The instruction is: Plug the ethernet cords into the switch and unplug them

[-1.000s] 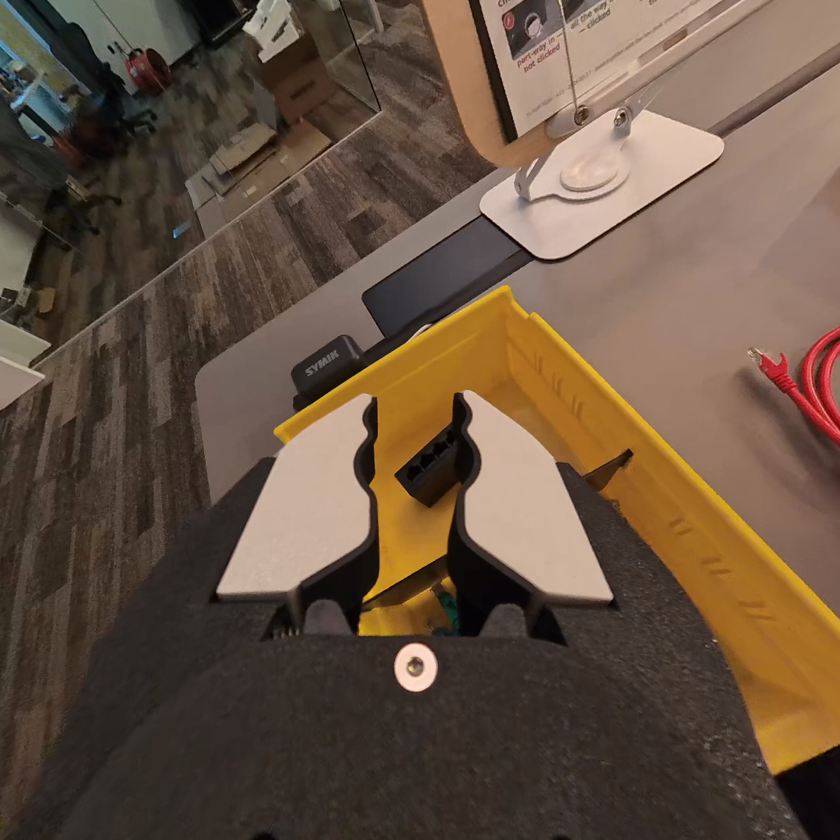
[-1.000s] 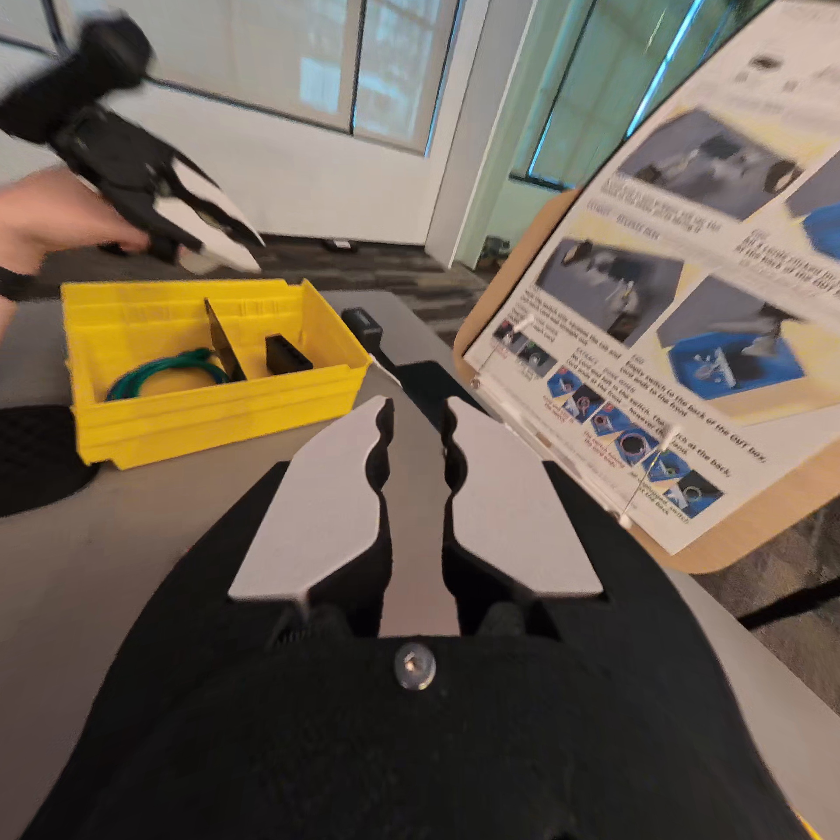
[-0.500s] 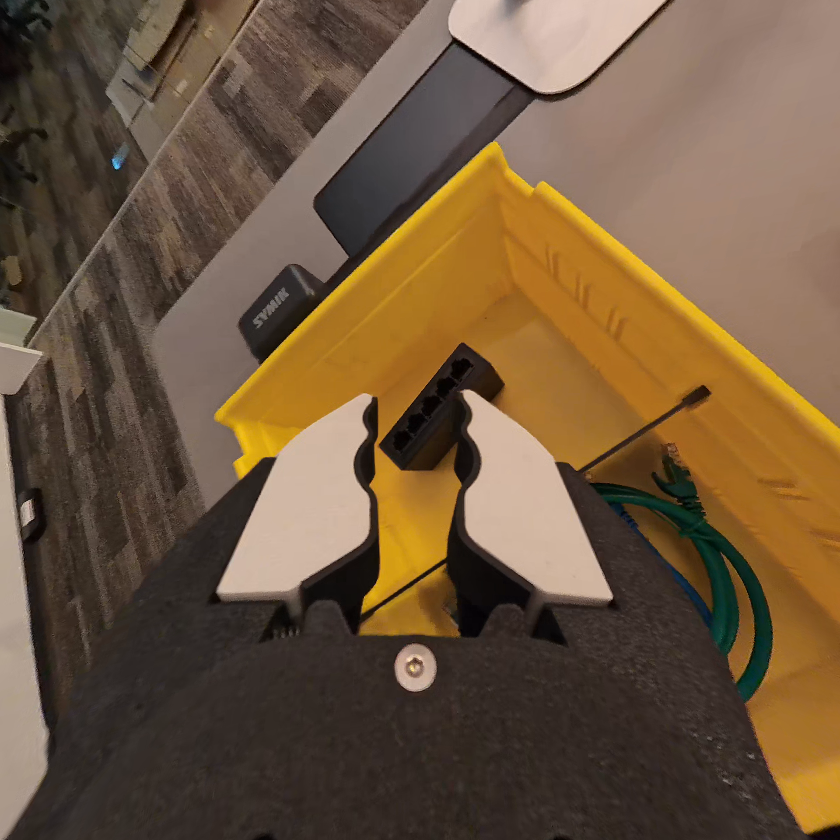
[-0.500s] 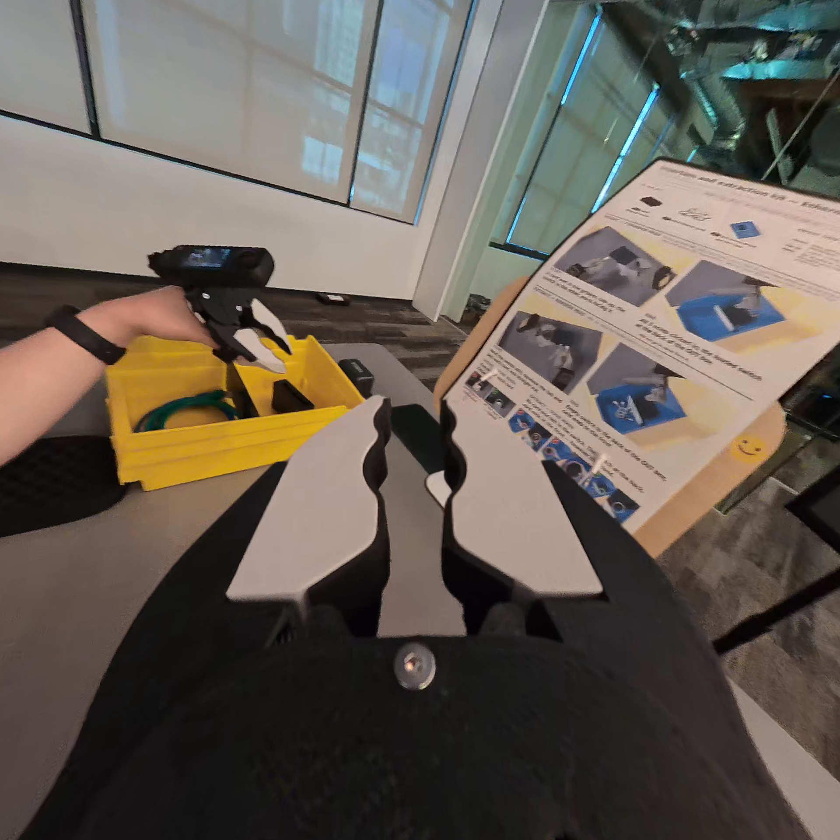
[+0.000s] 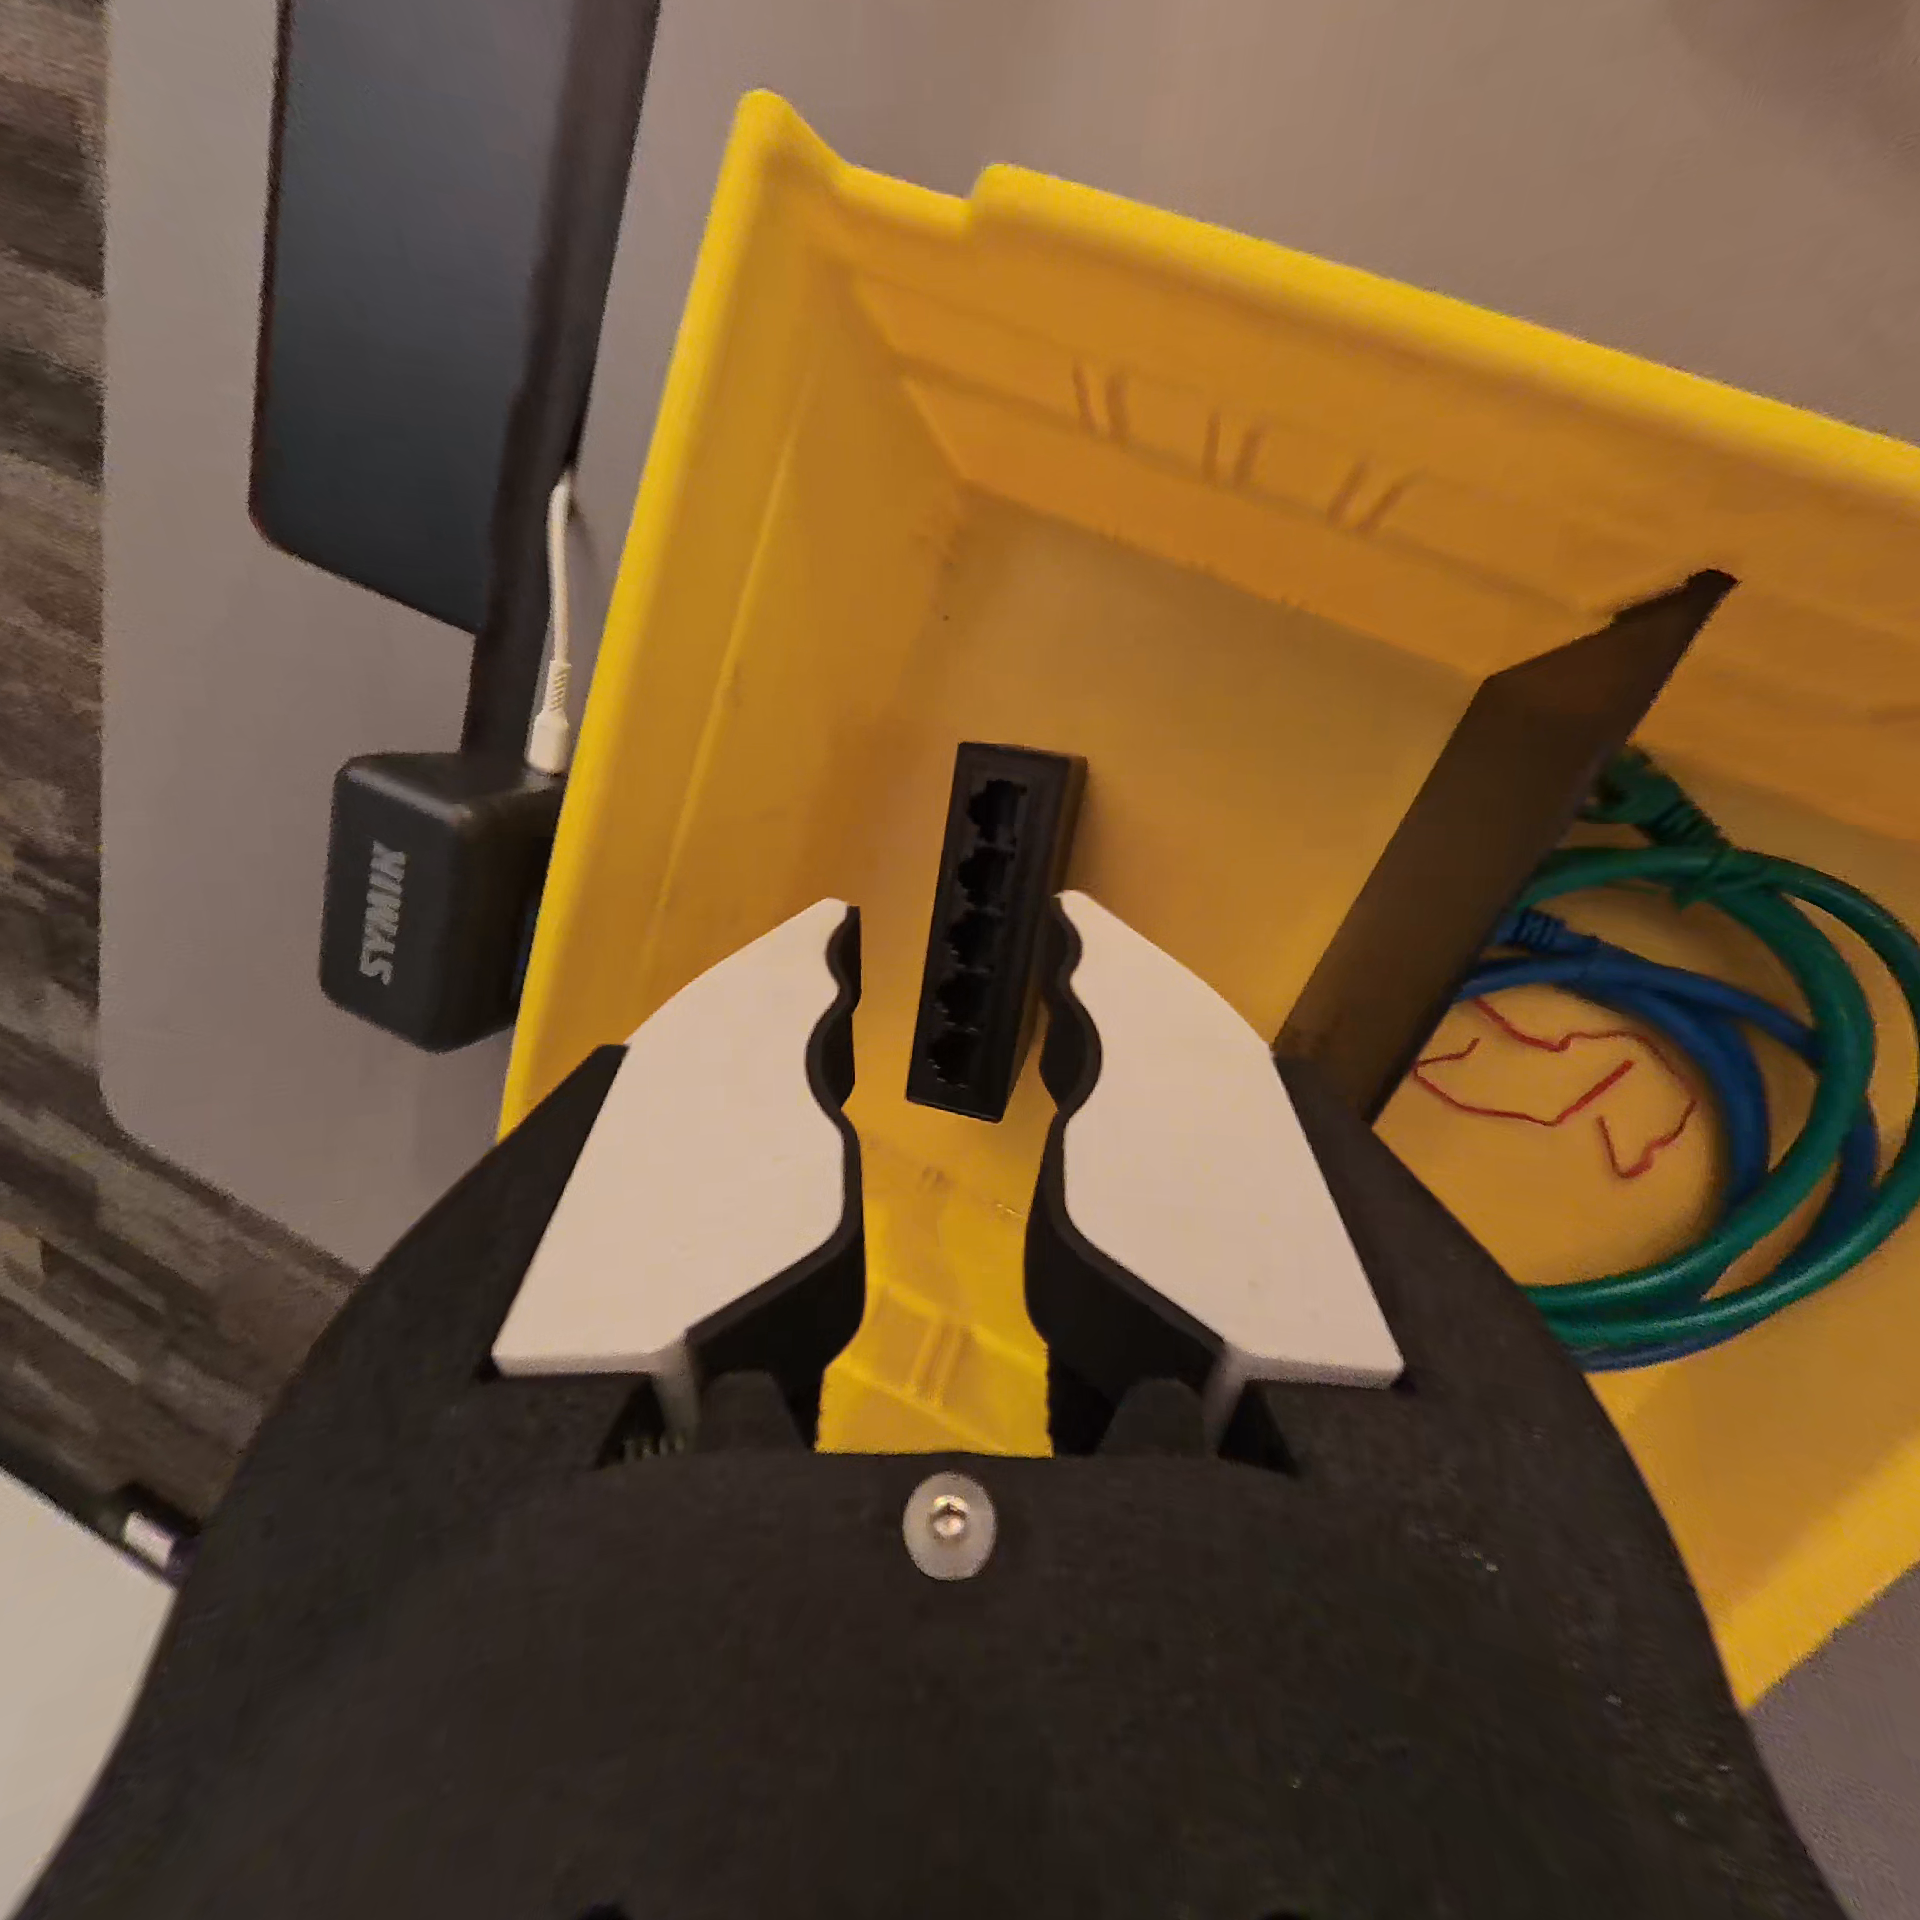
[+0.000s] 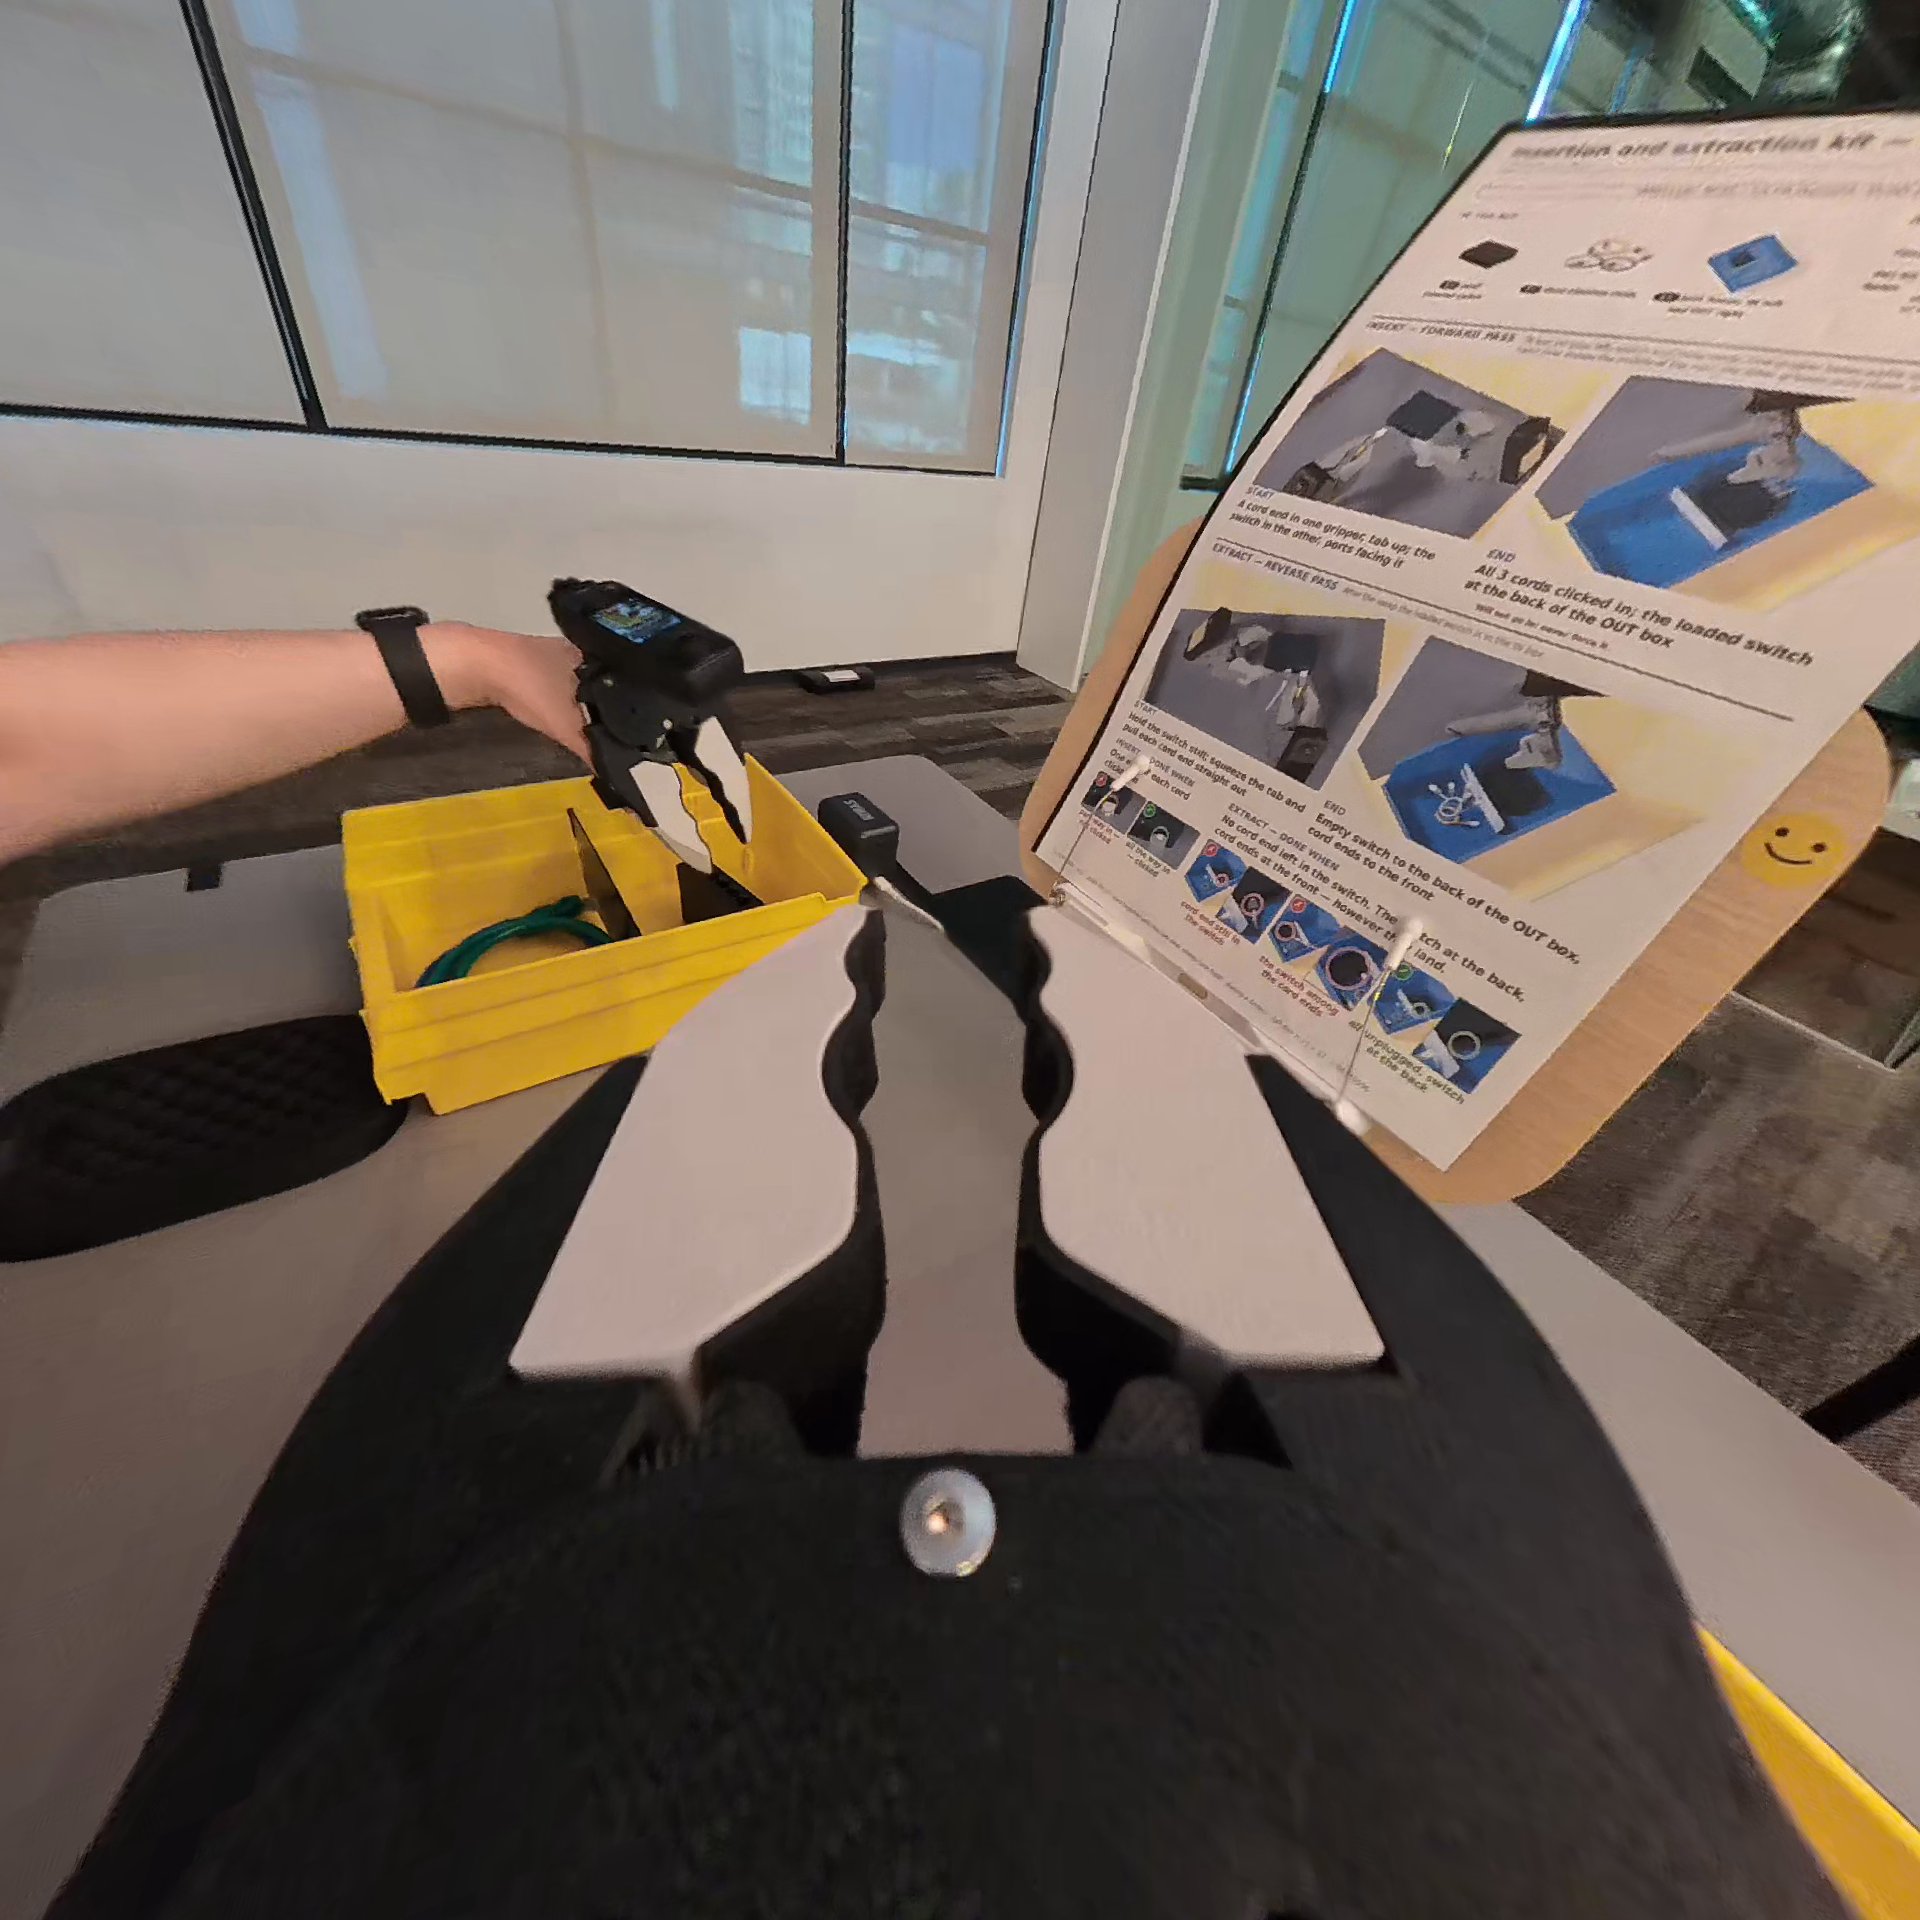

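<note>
Dropped lower into the yellow bin since a second ago, left gripper parted astride the black switch left of the bin's divider; probably light, rigid, best pinched across long sides; right gripper parted, empty.

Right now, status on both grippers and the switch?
Left gripper open, straddling switch in bin. Right gripper open, empty, over table. Cords behind divider, unplugged.
</note>
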`<state>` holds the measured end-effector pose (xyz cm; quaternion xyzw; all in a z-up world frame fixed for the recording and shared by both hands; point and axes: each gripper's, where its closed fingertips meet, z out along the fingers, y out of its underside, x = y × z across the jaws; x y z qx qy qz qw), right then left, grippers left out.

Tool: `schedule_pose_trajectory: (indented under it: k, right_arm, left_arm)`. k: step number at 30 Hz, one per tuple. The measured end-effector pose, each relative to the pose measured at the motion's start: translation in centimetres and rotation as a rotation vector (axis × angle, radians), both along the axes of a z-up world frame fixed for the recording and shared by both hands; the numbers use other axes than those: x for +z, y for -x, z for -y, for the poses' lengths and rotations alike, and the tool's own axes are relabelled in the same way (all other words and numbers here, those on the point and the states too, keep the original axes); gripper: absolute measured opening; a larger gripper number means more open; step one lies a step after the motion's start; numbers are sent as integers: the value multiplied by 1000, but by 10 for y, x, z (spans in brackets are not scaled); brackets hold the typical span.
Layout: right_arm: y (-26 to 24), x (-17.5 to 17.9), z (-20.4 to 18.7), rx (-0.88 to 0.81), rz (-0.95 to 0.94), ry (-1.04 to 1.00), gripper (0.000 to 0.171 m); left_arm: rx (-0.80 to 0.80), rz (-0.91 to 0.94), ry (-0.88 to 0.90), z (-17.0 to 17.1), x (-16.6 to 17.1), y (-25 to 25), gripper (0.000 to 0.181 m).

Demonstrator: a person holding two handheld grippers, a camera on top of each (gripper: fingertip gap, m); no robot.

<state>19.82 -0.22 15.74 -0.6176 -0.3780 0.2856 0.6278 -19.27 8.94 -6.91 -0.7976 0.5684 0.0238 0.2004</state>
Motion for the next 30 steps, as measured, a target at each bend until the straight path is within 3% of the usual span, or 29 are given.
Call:
schedule_pose_trajectory:
  k: [11,15,19,25,30]
  right_arm:
    - [14,-19,-7,10,78,33,24]
    - [28,-35,-10,34,161,35,23]
    - [46,-47,-11,86,168,62,22]
    - [100,-61,-2,261,18,179,24]
    - [143,-68,10,407,-256,464,72]
  left_arm:
    - [18,-171,129,3,-43,30,39]
    - [47,-203,102,2,-45,36,28]
    - [73,-198,-34,2,-6,33,28]
    - [24,-216,-331,38,94,-25,27]
    - [-79,-171,-532,86,135,-119,28]
